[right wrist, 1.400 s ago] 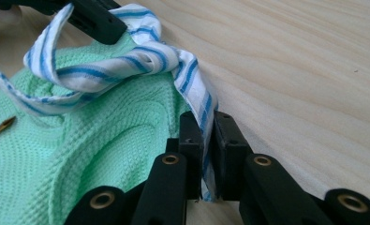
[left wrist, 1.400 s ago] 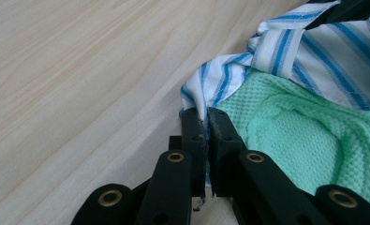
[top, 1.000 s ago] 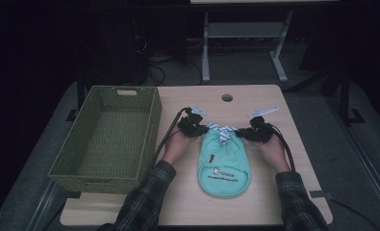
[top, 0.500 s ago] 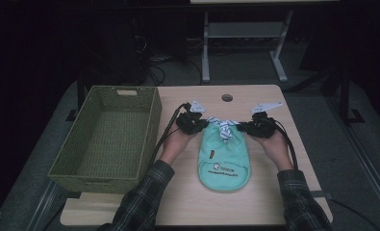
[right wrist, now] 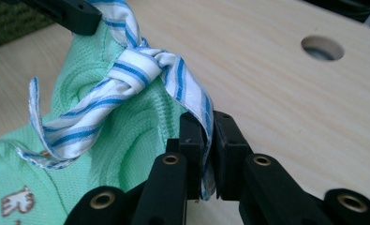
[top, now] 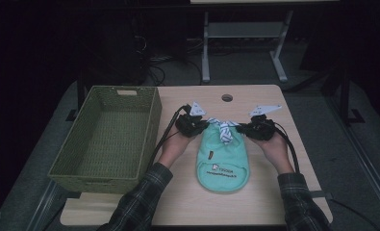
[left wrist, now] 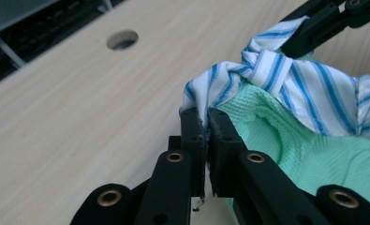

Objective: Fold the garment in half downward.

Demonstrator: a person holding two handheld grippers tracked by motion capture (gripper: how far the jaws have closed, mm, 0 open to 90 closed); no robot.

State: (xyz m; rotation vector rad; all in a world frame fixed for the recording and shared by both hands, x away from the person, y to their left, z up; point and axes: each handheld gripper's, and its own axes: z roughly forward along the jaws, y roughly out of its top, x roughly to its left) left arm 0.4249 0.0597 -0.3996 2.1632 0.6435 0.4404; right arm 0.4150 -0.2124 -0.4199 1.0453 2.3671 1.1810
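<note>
Both hand-held grippers (top: 203,126) clamped on striped collar (top: 224,128)

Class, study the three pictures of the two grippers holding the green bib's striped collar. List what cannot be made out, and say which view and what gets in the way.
- Print on the green bib: too small in the high view; cut off by the edge in the right gripper view.
- Striped collar where the left gripper clamps it: hidden between the jaws; likewise at the right gripper.
- Near inside wall of the basket: hidden by its own rim in the high view.
</note>
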